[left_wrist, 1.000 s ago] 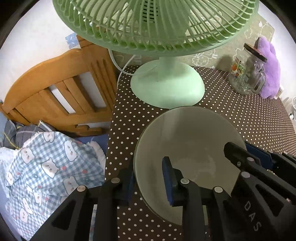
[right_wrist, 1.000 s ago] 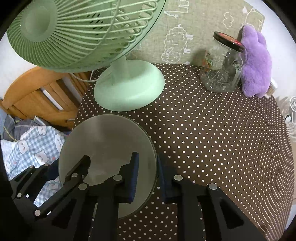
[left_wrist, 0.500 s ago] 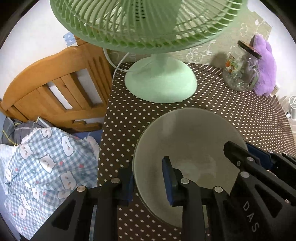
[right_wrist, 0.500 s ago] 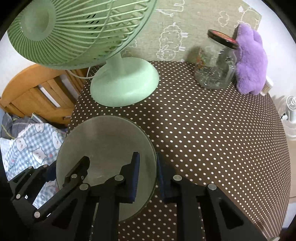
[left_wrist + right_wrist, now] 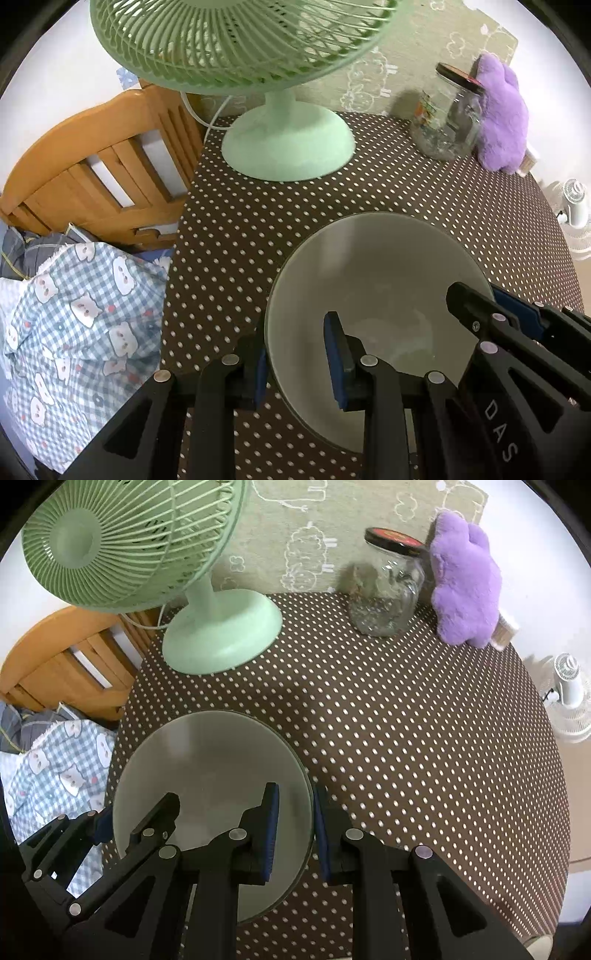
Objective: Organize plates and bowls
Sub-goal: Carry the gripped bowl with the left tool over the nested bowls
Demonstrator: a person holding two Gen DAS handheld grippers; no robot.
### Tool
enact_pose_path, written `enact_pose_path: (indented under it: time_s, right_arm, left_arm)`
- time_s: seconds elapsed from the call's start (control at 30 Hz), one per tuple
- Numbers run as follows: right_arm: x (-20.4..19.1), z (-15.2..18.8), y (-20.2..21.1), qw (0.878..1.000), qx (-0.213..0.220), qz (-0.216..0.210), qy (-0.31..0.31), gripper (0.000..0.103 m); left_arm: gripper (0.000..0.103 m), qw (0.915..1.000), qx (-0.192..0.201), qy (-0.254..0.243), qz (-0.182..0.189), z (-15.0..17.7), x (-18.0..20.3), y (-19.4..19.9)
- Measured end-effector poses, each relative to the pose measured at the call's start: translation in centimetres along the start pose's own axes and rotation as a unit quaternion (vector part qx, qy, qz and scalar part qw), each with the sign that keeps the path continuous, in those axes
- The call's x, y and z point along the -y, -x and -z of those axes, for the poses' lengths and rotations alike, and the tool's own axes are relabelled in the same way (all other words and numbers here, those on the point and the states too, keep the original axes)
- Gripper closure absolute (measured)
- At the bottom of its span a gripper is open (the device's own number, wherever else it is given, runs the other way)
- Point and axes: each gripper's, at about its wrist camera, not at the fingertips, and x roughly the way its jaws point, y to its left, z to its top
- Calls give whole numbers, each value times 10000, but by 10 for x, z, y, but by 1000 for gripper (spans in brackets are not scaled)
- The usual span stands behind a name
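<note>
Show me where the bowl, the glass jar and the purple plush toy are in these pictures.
bowl (image 5: 373, 266), left wrist view, on its inner far wall.
glass jar (image 5: 384, 602), right wrist view, on its clear body below the lid.
purple plush toy (image 5: 463, 587), right wrist view, on the middle of its body.

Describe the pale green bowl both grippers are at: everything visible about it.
The bowl is round, pale grey-green, smooth and matte, apparently ceramic, empty and upright. It sits over the dotted brown tablecloth, in front of the fan base. The left gripper straddles its left rim, the right gripper its right rim, one pad inside, one outside. Whether it rests or is lifted is unclear.
</note>
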Motion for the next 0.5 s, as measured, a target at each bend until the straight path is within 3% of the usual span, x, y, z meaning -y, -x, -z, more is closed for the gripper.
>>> enact_pose_path:
  time_s: [0.5]
  right_arm:
    - [47,23,42,9996,180,74,-189,81]
  left_arm:
    - [78,9997,176,-148,69,12,48,36]
